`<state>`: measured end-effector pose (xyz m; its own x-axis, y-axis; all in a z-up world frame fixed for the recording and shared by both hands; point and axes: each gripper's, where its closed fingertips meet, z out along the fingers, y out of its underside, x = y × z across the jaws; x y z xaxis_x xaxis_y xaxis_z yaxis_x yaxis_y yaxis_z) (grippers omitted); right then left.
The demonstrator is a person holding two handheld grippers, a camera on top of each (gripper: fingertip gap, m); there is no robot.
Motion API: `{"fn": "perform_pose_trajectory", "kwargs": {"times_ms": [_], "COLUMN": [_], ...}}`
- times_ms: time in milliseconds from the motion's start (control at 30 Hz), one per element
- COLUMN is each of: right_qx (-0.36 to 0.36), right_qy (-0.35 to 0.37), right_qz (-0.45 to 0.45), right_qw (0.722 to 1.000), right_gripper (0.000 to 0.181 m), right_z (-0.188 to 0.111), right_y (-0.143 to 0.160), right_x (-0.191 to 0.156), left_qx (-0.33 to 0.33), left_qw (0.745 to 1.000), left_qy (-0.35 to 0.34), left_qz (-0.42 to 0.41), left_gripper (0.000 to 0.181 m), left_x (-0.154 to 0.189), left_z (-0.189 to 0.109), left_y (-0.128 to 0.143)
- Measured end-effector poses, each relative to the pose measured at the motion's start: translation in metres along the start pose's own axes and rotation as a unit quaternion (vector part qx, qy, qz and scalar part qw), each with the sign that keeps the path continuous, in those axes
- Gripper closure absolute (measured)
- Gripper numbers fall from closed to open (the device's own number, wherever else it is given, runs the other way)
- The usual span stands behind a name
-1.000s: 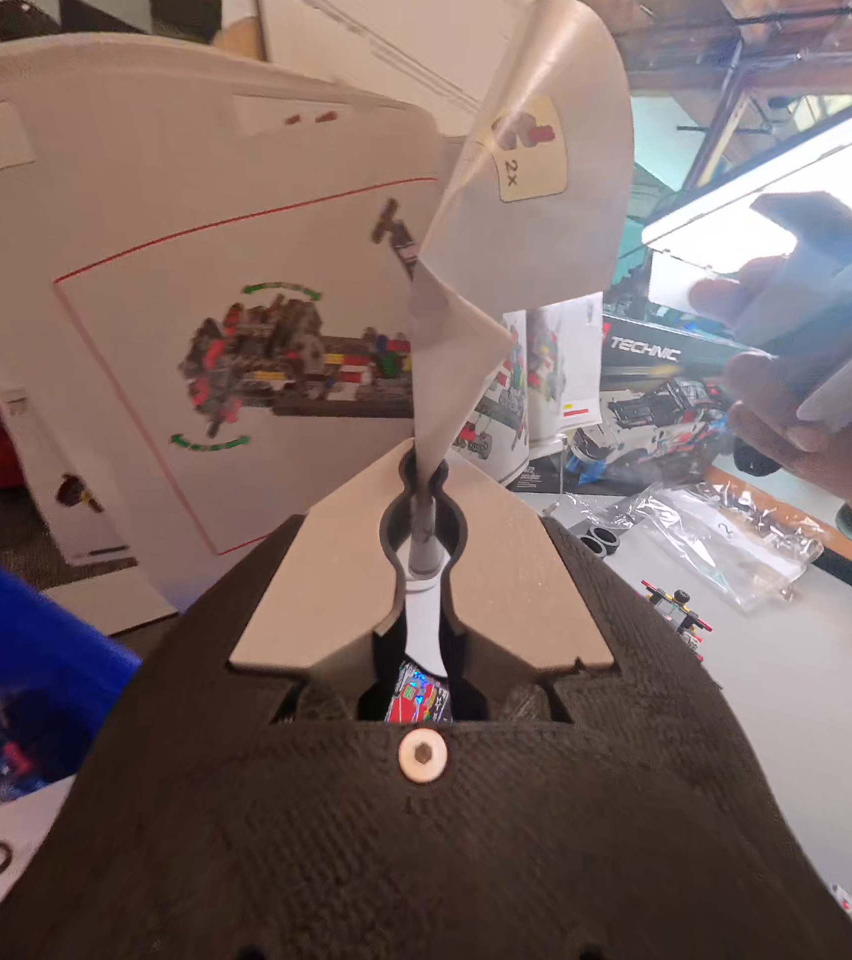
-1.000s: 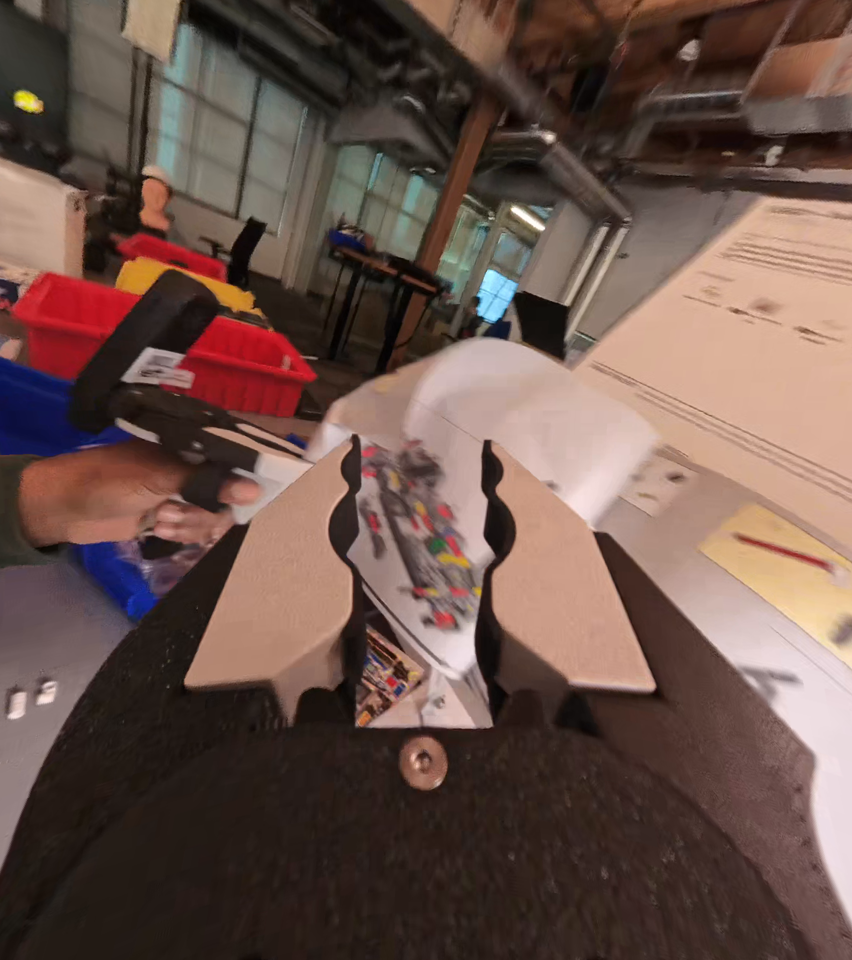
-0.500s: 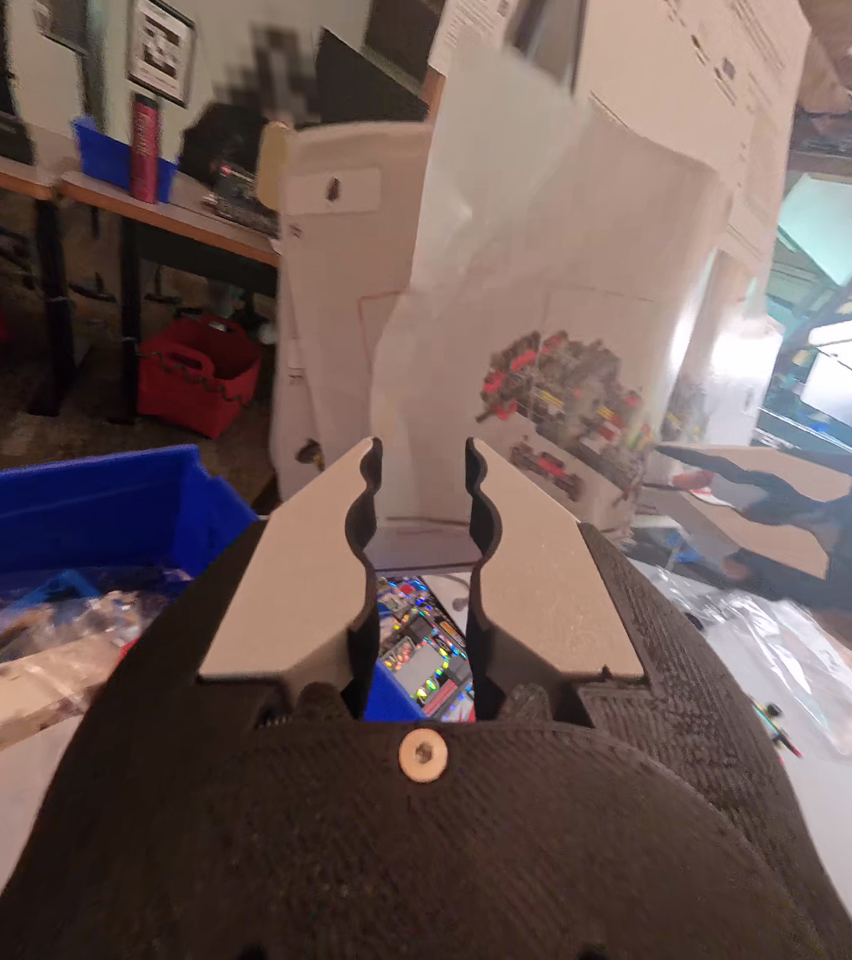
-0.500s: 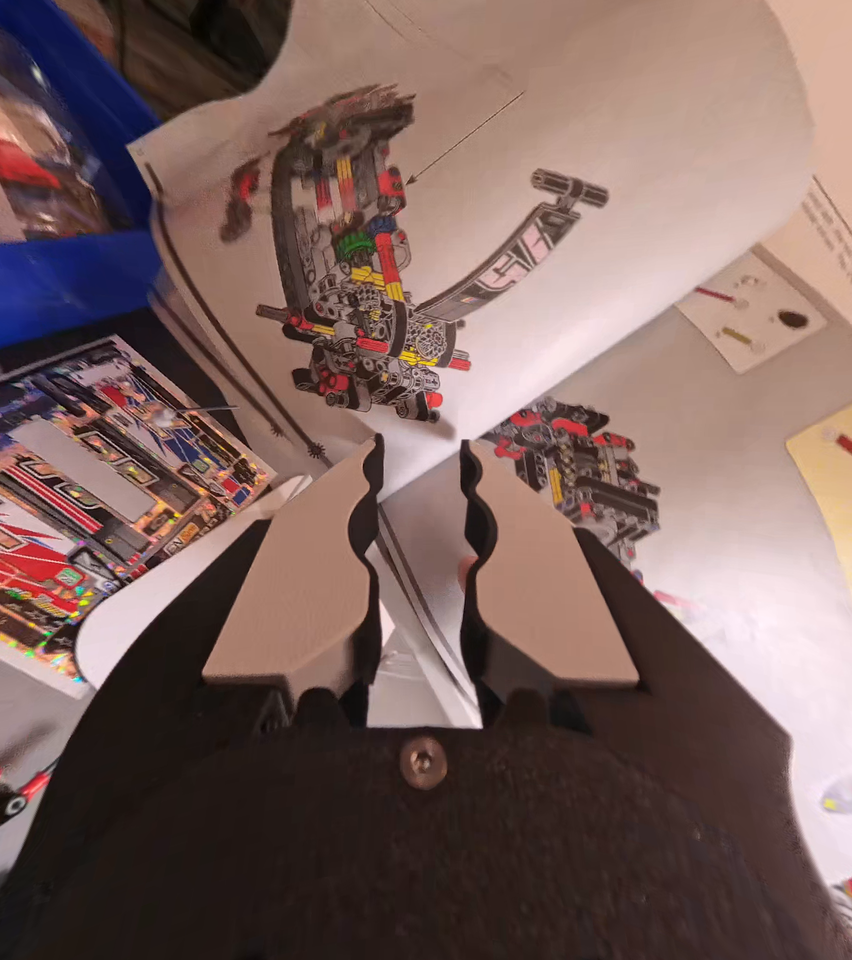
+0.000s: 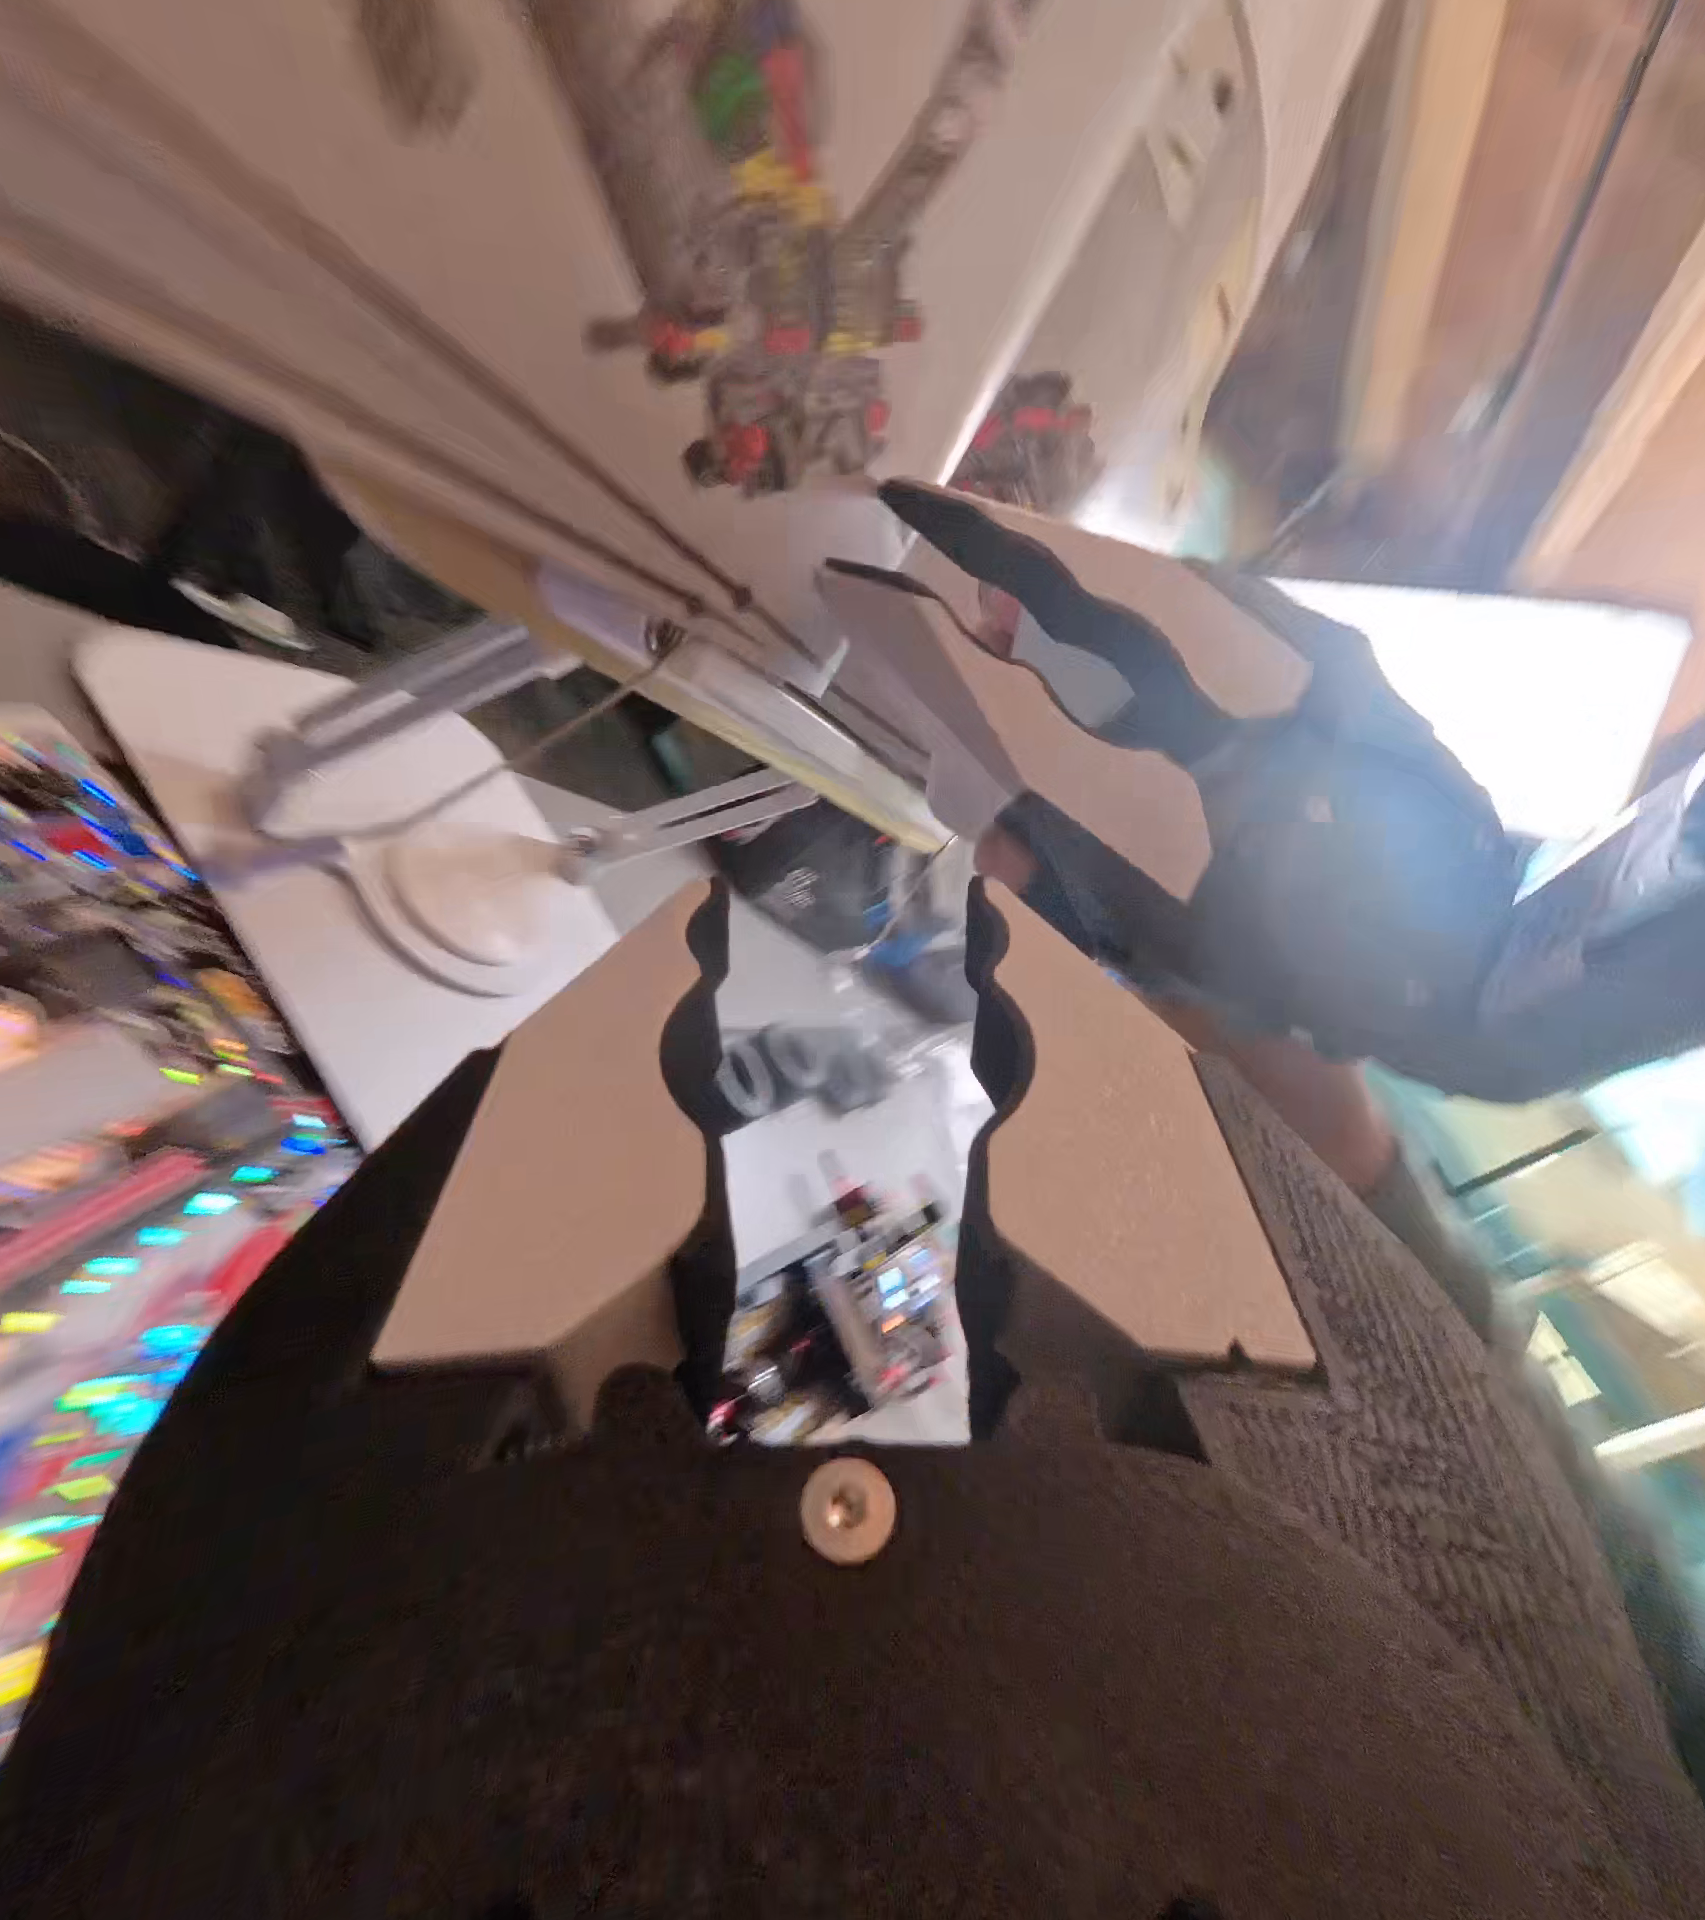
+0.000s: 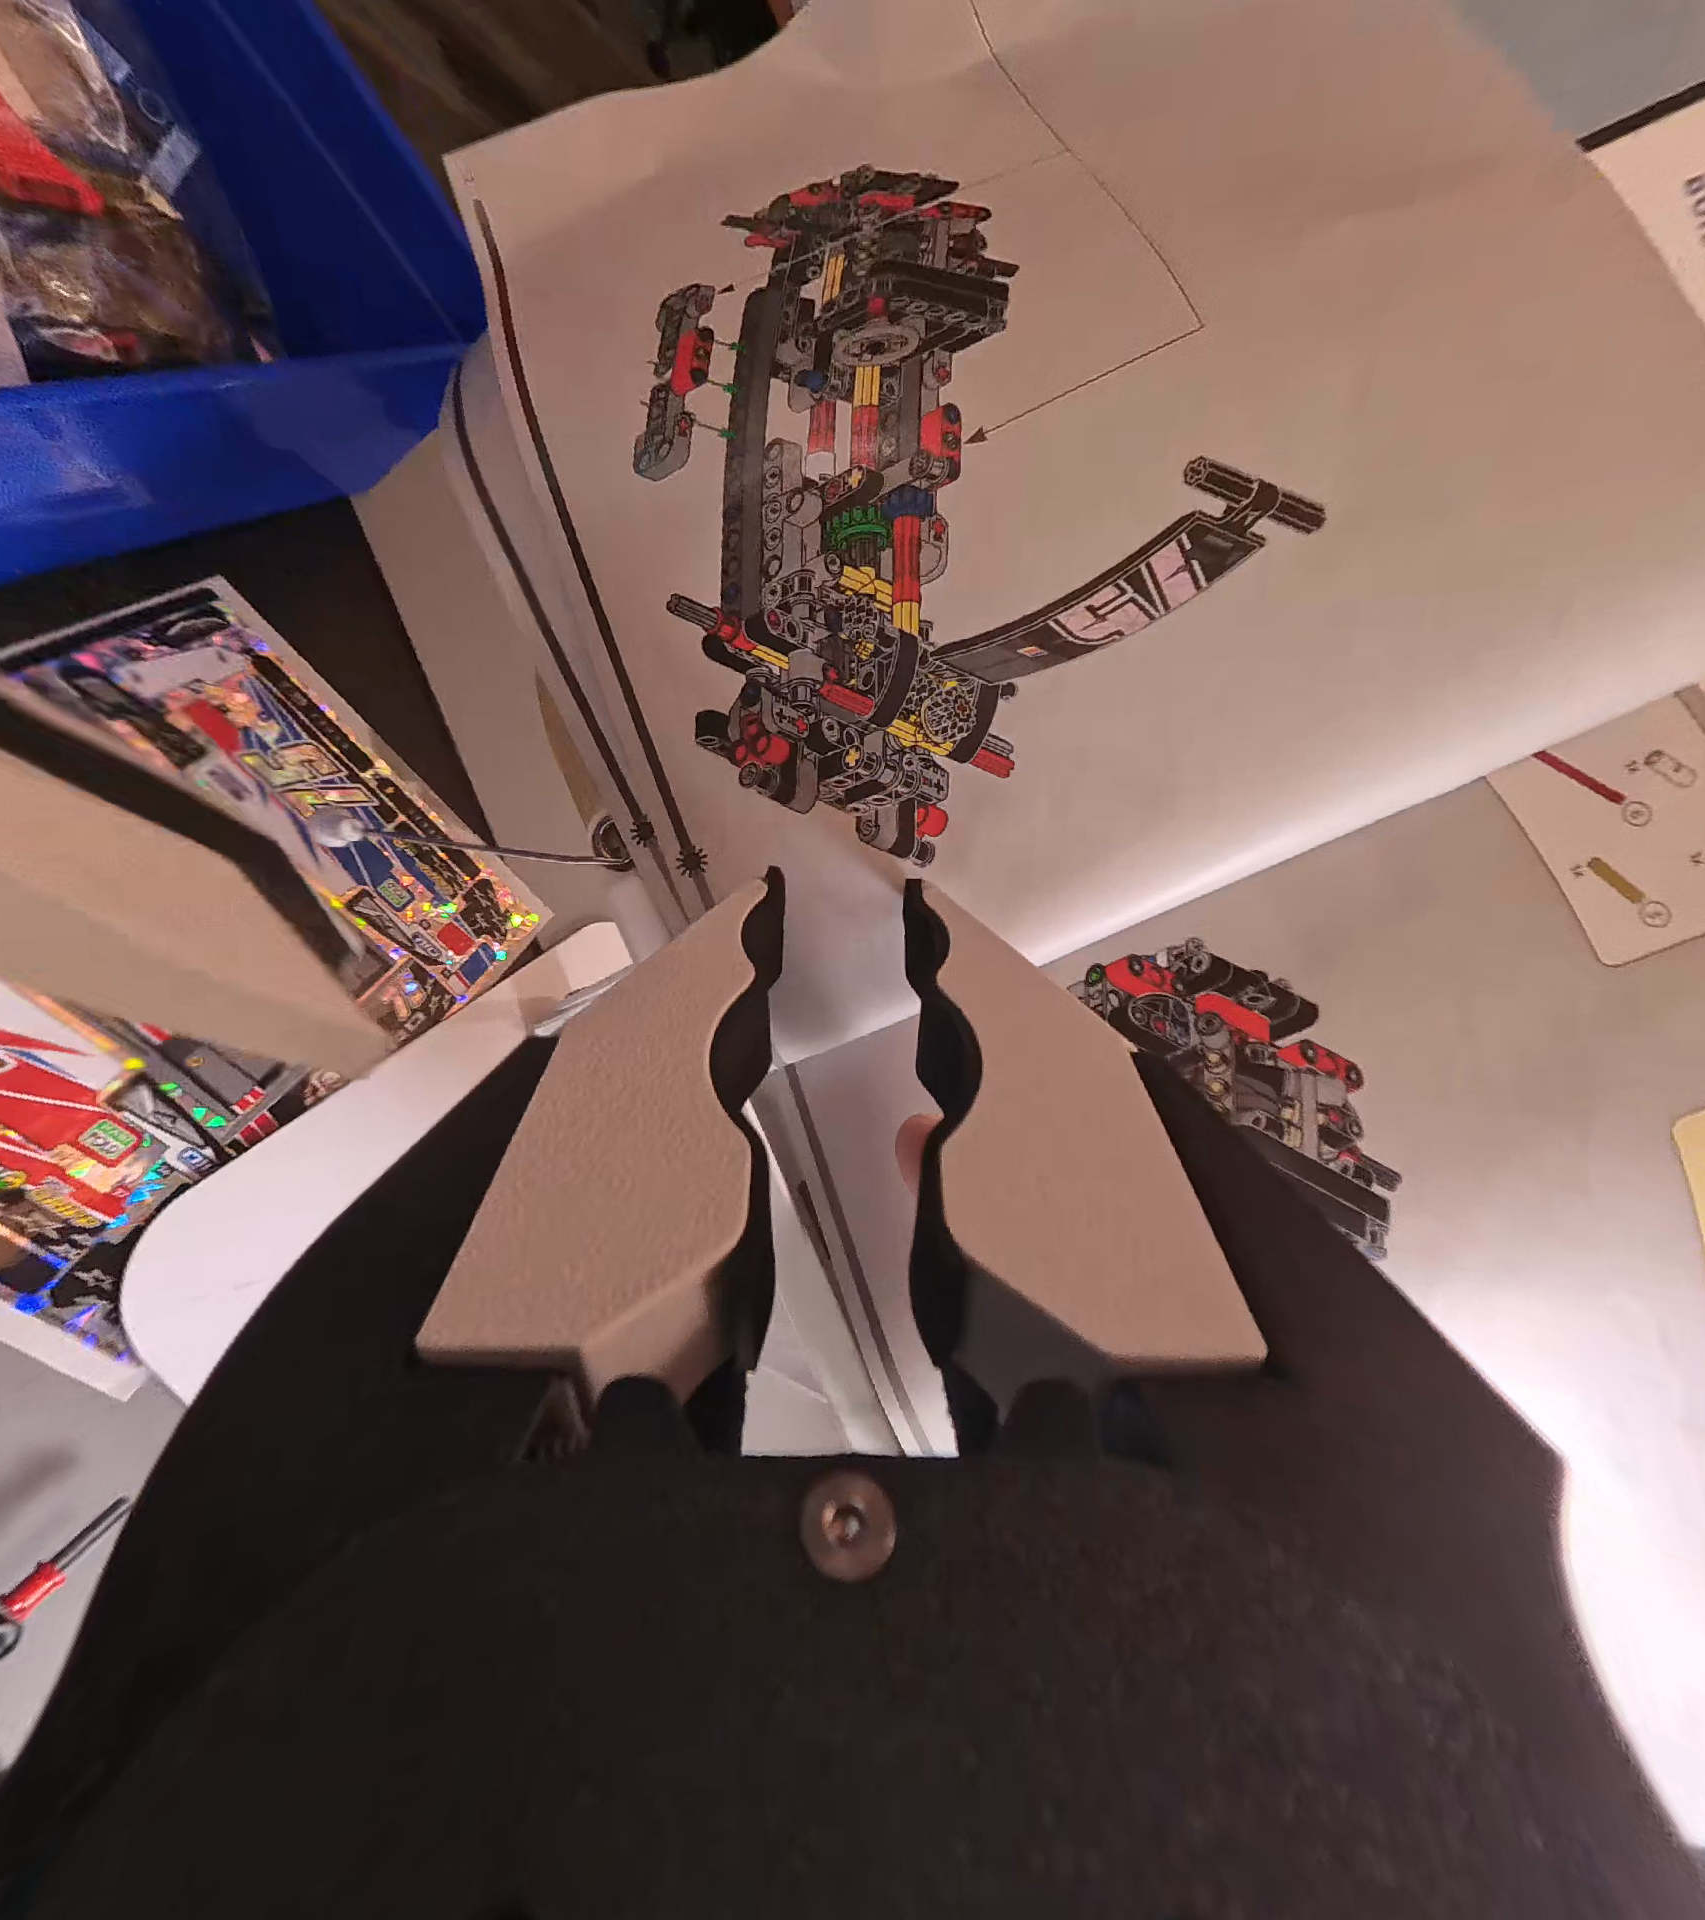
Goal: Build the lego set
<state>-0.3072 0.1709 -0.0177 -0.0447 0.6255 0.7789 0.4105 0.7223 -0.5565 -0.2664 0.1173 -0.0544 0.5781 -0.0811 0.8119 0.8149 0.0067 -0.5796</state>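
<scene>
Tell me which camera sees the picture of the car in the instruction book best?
The right wrist view. There the instruction book lies open, sharp and well lit, with the whole coloured drawing showing just past the open right gripper. The left wrist view catches the book only from a low angle, blurred, so the drawing is smeared.

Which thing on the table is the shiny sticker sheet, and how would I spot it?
Start at the big blue bin at the upper left of the right wrist view. Just below it, left of the open booklet, a flat sheet lies on the table. This sticker sheet is the only thing that glitters, with rainbow sparkles over red, blue and black shapes, while the booklet pages are plain and matte.
</scene>
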Motion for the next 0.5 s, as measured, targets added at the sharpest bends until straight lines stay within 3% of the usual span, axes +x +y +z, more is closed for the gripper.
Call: {"fn": "perform_pose_trajectory", "kwargs": {"times_ms": [100, 300, 400, 500], "right_qx": [-0.006, -0.020, -0.020, -0.021], "right_qy": [-0.037, -0.087, -0.092, -0.091], "right_qz": [0.024, 0.040, 0.047, 0.047], "right_qw": [0.999, 0.995, 0.994, 0.995], "right_gripper": [0.161, 0.162, 0.163, 0.164], "right_z": [-0.002, -0.004, -0.003, -0.003], "right_y": [0.000, 0.001, 0.000, 0.000], "right_x": [0.001, 0.002, 0.002, 0.002], "left_qx": [0.104, 0.231, 0.239, 0.250], "left_qw": [0.984, 0.946, 0.944, 0.942], "left_qy": [0.030, 0.004, -0.017, 0.010], "left_qz": [-0.145, -0.228, -0.226, -0.225], "left_gripper": [0.131, 0.121, 0.131, 0.163], "left_x": [-0.018, -0.054, -0.068, -0.064], "left_z": [0.013, 0.010, 0.010, 0.010], "left_y": [-0.007, -0.029, -0.036, -0.048]}}
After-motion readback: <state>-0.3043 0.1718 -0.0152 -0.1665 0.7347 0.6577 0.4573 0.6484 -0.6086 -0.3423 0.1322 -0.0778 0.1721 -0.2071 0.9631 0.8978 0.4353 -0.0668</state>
